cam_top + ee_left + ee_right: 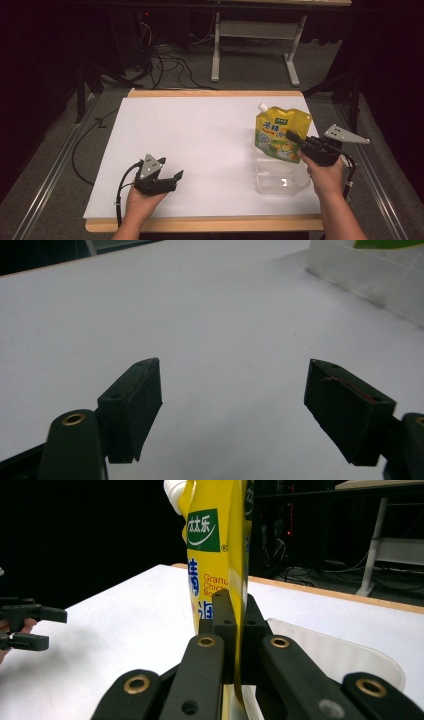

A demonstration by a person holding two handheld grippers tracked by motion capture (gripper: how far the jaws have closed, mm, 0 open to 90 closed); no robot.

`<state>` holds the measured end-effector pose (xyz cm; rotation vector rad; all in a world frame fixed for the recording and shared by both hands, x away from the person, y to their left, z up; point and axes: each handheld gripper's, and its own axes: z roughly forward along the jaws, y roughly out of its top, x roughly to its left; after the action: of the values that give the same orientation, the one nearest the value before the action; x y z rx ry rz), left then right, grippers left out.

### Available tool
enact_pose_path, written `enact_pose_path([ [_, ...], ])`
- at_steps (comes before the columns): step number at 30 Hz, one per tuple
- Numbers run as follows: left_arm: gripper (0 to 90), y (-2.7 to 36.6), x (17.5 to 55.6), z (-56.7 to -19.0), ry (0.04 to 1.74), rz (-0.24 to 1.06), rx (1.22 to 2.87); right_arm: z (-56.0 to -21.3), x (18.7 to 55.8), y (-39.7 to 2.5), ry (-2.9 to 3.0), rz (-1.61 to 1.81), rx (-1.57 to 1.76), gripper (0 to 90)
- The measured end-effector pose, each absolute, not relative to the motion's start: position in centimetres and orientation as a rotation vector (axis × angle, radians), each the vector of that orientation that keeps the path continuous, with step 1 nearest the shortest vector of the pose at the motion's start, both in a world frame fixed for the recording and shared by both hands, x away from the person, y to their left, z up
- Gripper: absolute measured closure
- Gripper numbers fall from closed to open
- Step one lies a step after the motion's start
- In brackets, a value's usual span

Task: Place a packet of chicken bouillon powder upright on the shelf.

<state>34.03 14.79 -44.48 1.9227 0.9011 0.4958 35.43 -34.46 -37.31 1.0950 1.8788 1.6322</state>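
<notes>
The right tool [235,630] pinches the yellow pouch [280,135] upright by its edge over the clear tub [280,179] below it, probably to lower it in, while the left tool [167,180] waits released on the desk [200,130].

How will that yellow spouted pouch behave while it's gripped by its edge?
The yellow pouch is soft film, so it probably flexes. The right gripper pinches only one thin edge, so it may swing or slip. It looks partly filled above the clear container, likely bottom-heavy.
</notes>
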Motion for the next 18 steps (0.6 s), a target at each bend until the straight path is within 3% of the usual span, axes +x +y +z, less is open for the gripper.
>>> enact_pose_path([
  [18, 23.7, 14.73, 34.02, -44.54, 0.902, 0.496, 1.929, -37.88, 35.83, -34.12, 1.886, 1.601, 1.111, 90.0],
])
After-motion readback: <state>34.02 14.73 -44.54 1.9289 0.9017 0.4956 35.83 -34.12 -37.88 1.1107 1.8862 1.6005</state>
